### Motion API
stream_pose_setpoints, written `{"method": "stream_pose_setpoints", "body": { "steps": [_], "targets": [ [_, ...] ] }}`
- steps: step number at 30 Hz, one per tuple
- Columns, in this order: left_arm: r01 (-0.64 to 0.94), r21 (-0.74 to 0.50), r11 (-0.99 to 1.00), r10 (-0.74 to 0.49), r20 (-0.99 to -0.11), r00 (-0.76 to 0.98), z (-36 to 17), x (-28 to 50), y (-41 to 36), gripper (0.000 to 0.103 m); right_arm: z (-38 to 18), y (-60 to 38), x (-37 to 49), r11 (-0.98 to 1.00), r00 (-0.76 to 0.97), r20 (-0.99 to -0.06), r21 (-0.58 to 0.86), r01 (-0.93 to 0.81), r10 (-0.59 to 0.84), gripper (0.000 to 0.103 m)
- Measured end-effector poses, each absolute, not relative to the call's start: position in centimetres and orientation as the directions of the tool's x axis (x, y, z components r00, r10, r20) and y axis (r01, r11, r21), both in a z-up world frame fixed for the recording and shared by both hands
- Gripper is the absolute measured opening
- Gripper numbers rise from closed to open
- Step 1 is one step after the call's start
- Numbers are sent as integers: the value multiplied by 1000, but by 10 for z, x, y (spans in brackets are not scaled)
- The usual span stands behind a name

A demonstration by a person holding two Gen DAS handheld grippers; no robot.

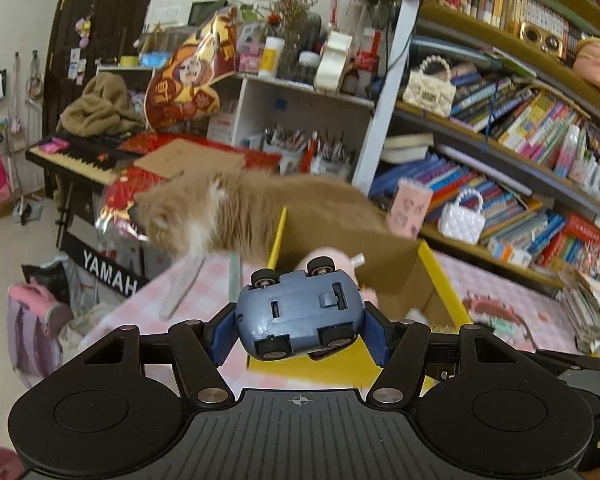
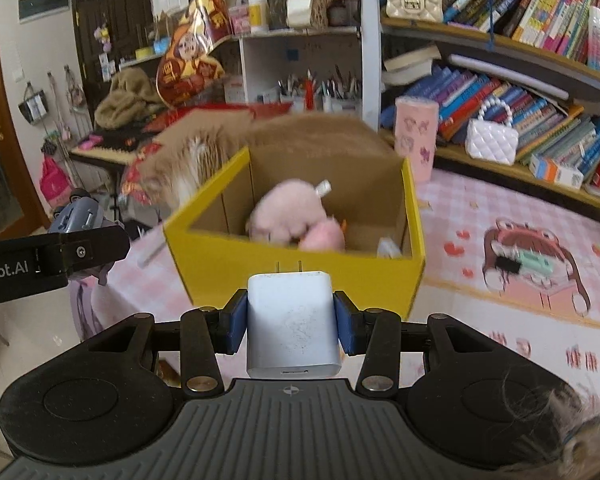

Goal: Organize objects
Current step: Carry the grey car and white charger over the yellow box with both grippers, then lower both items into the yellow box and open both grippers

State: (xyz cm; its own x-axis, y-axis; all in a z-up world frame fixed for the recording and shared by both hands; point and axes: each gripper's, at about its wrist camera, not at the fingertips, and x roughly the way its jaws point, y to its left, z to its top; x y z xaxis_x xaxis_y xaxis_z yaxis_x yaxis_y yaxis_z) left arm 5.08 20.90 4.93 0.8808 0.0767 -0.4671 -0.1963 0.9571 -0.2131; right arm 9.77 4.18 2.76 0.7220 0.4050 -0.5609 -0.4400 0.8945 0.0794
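Both hands are loaded and nothing they carry has gone in yet. The left gripper (image 1: 300, 320) is clamped on a small blue toy car (image 1: 298, 312), belly and wheels turned up, held in the air at the near left corner of the yellow box (image 2: 296, 268). The right gripper (image 2: 290, 322) pinches a white charger (image 2: 291, 324) between its blue pads, prongs pointing away, just short of the box's near wall. The box stands open on the counter (image 2: 480, 312) with its pink checked cover. Already inside it lie a pink plush toy (image 2: 288, 212) and, in the right corner, something small and white I cannot make out. So part of the sorting looks done; the car and charger are left to drop in. A dark-and-green clip-like thing (image 2: 528, 264) lies on the cover well right of the box, perhaps also due. A tan cat (image 1: 228, 208) stands just behind the box and may get in the way.
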Motion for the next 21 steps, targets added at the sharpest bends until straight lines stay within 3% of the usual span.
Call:
{"method": "stream_pose_setpoints", "body": {
  "steps": [10,21],
  "targets": [
    [-202,-205,958,94,-440,893,58,106,205,63,40,47,153,883,725,-545,66,-465,422,41],
    [-213,-145,966,112,-509,853,36,161,187,63,14,42,209,883,699,-600,24,-470,389,41]
  ]
}}
